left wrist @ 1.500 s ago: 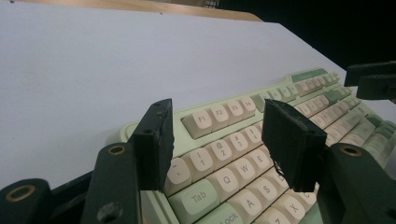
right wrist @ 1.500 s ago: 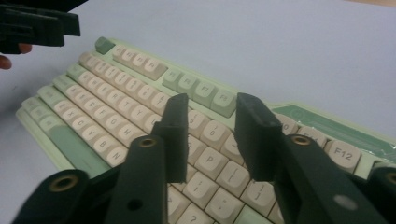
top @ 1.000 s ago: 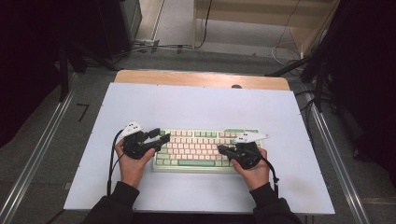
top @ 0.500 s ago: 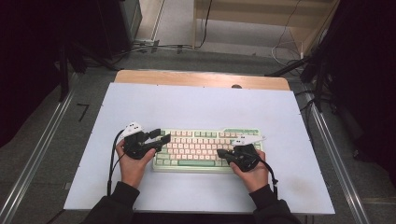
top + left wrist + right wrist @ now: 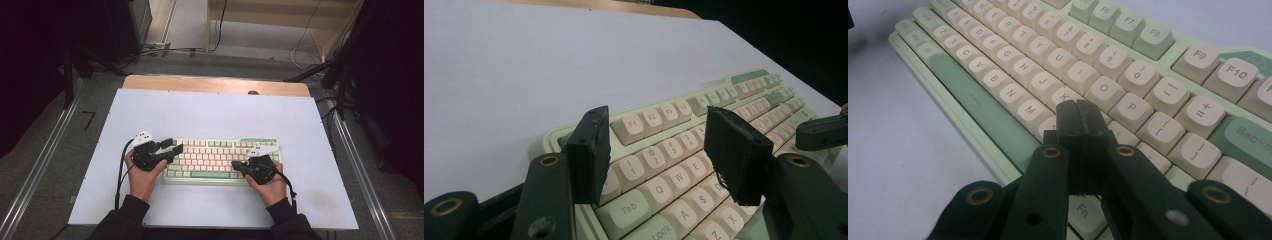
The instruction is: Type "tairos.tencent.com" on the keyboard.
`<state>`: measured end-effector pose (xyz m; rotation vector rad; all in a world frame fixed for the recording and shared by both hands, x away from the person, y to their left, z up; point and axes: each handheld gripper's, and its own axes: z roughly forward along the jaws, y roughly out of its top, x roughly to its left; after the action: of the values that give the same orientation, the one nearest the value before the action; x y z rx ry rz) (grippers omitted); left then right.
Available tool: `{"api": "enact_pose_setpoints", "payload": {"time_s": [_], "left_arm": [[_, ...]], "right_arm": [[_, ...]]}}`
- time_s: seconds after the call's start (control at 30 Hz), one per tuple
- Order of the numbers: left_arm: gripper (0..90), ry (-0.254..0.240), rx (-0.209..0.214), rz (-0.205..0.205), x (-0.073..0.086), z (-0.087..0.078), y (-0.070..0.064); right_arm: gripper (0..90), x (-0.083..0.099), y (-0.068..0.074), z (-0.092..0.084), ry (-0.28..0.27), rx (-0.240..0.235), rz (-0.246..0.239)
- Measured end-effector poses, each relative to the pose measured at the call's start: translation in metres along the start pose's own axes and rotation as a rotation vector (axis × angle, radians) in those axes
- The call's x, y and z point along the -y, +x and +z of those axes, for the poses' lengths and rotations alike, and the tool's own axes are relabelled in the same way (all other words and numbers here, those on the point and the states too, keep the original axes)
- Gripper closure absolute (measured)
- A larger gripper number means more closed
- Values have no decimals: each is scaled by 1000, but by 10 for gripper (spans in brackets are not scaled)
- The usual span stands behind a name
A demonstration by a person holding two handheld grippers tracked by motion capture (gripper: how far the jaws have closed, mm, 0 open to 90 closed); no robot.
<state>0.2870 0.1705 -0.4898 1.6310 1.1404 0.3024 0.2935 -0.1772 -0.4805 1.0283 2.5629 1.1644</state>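
Left gripper (image 5: 174, 146): jaws apart, empty, over keyboard (image 5: 220, 159) left end.
Right gripper (image 5: 1079, 112): jaws pressed together, tips above the lower-right keys.
Keyboard: flat on white table (image 5: 210, 115).

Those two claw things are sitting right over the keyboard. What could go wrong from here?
1. The right gripper has its jaws shut into one blunt tip over the keyboard; it looks wider than one key, so it might press two at once.
2. The left gripper hangs open over the Tab end; a jaw could catch a key edge and perhaps lever it up.
3. A hard push might slide the keyboard on the smooth table.
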Motion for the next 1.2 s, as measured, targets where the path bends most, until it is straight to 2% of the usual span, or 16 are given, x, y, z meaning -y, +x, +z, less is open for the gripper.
{"api": "enact_pose_setpoints", "payload": {"time_s": [0.1,0.17,0.23,0.3,0.43,0.5,0.57,0.63,0.7,0.8,1.0,1.1,1.2], "left_arm": [[453,1,1,0,0,0,0],[453,2,3,-1,0,0,-1],[453,2,5,4,0,0,-1],[453,0,5,0,0,0,-1],[452,-2,5,-1,0,0,0],[452,1,6,2,0,0,-1],[453,4,6,5,0,0,-1],[453,2,9,4,0,1,-1],[453,2,13,3,0,1,-2],[453,1,13,2,0,1,-2],[457,7,24,3,1,2,-4],[456,17,34,8,1,4,-5],[447,30,41,16,2,7,-8]], "right_arm": [[881,0,0,1,7,7,-3],[881,2,1,5,37,26,-18],[881,2,1,5,34,19,-12],[881,0,0,0,-3,0,-2],[874,-1,-4,-11,-98,-1,32],[750,-1,-9,-16,-154,1,58],[615,0,-15,-20,-201,7,107],[417,2,-21,-21,-243,51,154],[391,4,-28,-23,-255,80,192],[371,6,-34,-25,-266,83,232],[352,6,-35,-23,-259,80,232],[312,6,-34,-21,-246,72,228],[298,5,-33,-19,-238,83,232]]}}
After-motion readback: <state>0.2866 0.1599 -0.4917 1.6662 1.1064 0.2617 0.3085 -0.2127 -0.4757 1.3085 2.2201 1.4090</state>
